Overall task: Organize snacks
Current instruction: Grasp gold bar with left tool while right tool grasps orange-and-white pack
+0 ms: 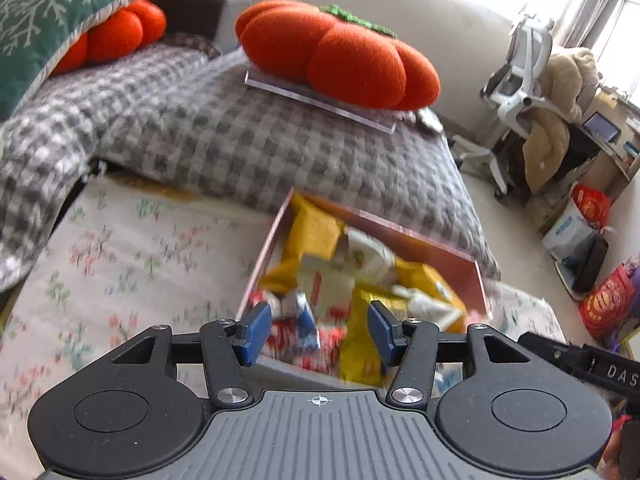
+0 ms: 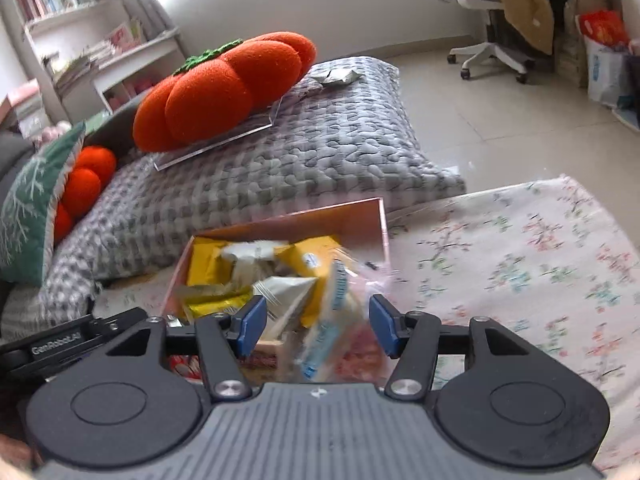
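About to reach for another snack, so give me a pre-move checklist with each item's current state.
1. Left hand-held gripper empty, jaws apart: ok.
2. Right hand-held gripper empty, jaws apart: ok.
3. Pink box sits flat on the floral sheet: ok.
4. Snack packets all inside the box: cannot tell, pictures blurred.
5. Packets lie tidy: not ok, heaped.
6. Stray packet on the grey blanket collected: not ok.

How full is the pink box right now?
Nearly full. The pink box holds a heap of snack packets, yellow and white ones piled up to about its rim.
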